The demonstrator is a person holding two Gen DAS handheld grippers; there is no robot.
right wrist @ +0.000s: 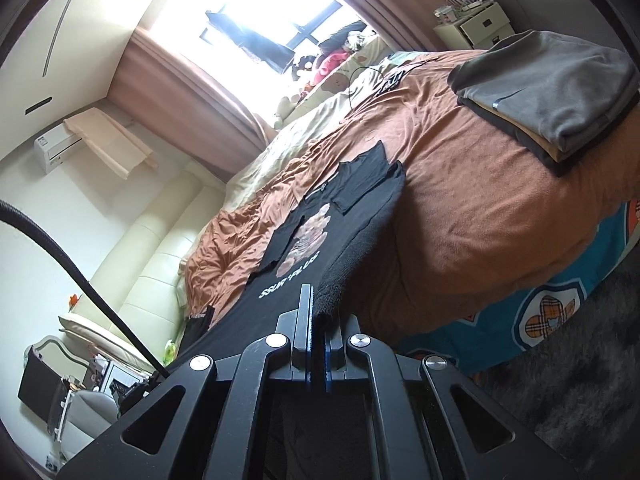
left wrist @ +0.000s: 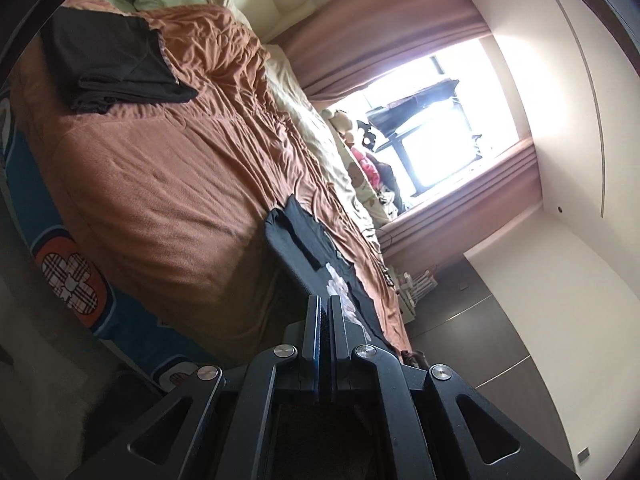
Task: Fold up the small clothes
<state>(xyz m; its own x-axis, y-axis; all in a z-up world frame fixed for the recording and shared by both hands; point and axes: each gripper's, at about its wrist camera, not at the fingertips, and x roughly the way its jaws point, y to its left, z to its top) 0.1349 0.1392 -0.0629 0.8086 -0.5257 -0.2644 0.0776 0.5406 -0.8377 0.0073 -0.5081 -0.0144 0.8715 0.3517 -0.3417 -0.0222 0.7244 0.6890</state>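
A black T-shirt (left wrist: 298, 242) with a pale pink print lies stretched out on the orange-brown bedspread (left wrist: 172, 184), sleeves folded in over its front. In the left wrist view my left gripper (left wrist: 325, 300) is shut on the shirt's near edge, and the cloth runs away from the fingertips. In the right wrist view the same T-shirt (right wrist: 320, 216) shows its print and white lettering. My right gripper (right wrist: 318, 300) is shut on a bunched fold of its hem, which rises off the bedspread (right wrist: 480, 208).
A folded pile of dark clothes (left wrist: 120, 64) sits near the pillows. A folded stack topped by a grey garment (right wrist: 560, 84) lies at the foot corner. Plush toys (right wrist: 320, 68) line the window side. A white nightstand (right wrist: 476, 26) stands by the curtain, and dark carpet (right wrist: 560, 380) lies below the bed.
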